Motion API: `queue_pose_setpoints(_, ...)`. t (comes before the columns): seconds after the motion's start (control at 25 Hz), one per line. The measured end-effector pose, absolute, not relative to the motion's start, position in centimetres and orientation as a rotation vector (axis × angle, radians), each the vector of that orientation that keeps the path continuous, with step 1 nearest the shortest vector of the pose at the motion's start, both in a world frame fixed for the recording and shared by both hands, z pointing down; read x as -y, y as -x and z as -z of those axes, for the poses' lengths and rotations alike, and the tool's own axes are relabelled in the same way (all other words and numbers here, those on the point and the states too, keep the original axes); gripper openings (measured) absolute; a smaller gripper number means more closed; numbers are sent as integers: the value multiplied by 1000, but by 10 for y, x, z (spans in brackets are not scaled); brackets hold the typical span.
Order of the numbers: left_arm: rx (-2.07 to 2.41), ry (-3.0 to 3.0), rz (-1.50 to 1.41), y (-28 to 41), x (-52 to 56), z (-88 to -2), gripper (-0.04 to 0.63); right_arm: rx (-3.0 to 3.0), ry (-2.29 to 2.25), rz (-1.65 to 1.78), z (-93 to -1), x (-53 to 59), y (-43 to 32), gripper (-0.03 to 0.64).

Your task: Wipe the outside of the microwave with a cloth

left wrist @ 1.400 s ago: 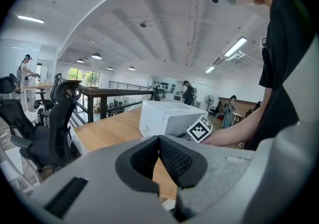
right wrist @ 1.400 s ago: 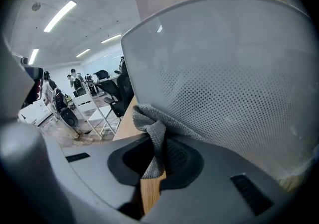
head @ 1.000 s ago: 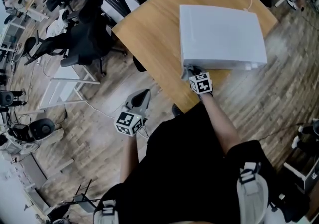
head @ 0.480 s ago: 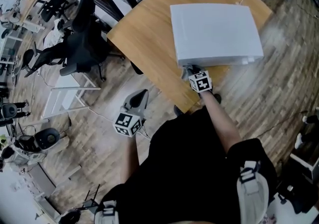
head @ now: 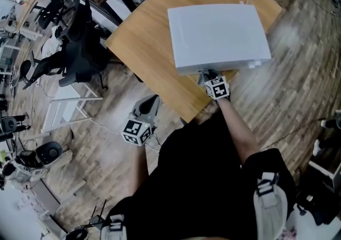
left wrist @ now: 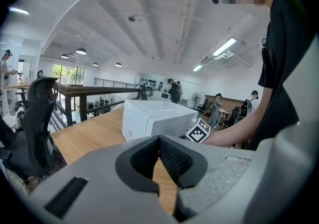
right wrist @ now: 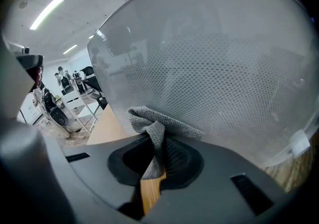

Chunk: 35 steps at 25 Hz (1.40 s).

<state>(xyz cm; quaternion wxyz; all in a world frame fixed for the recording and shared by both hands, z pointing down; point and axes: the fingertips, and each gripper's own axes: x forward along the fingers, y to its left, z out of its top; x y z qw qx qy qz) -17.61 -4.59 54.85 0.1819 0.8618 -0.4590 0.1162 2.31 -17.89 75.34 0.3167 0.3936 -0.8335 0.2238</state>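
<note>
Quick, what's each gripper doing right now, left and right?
Left gripper: closed, holding nothing.
Right gripper: closed on the gray cloth, against the microwave.

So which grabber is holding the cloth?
The right gripper: its jaws pinch the grey cloth against the microwave door. The left gripper is shut on nothing, away from the microwave.

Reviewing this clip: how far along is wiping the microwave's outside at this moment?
Done: cannot tell; no wiped patch shows on the microwave. In hand: the right claw is shut on the grey cloth, held against the dotted window of the front door. Left: probably the top and sides, which no cloth touches; the left claw hangs shut and empty beside the table.
</note>
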Motion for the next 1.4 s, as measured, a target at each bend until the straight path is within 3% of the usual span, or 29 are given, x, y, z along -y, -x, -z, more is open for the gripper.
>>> queue_pose_setpoints(1.4, 1211, -2457, -308, 52, 88, -547, 2, 2050, -1340, -639, -747, 225, -239, 31)
